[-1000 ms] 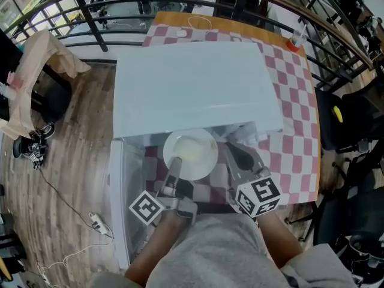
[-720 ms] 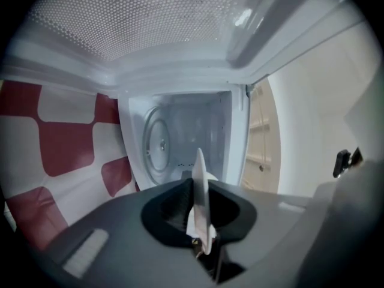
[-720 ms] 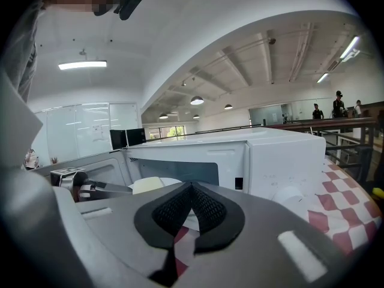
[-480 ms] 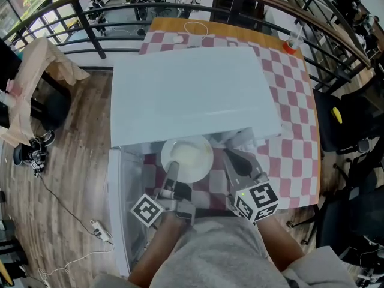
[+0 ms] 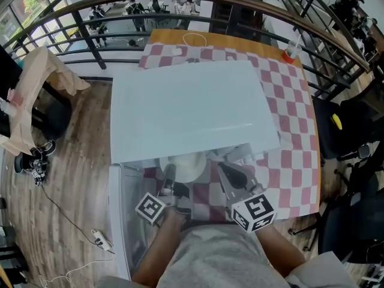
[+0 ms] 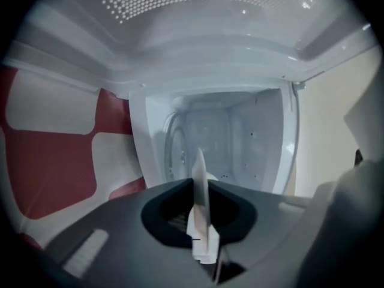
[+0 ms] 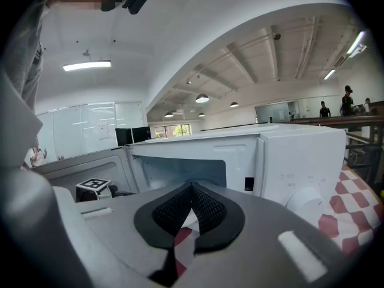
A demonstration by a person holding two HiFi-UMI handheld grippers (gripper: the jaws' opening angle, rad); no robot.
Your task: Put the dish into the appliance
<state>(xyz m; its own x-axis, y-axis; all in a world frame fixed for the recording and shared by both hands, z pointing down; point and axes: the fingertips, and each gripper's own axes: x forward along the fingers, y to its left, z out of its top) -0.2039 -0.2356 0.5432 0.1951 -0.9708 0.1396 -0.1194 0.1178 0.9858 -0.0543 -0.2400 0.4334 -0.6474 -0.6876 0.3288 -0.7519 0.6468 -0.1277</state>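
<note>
Dish (image 5: 183,164): white, near rim pinched in my left gripper (image 5: 170,183), kept flat, partly inside the appliance (image 5: 192,107) mouth, ready to slide in. My right gripper (image 5: 230,174): jaws together, empty, just right of the dish, clear of the opening.

Soft, even light is falling on the white microwave (image 5: 192,107); a ceiling strip light (image 7: 87,65) is glowing, fisheye edges are bending and darkening, and the dim left gripper view's foreground is blurring.
</note>
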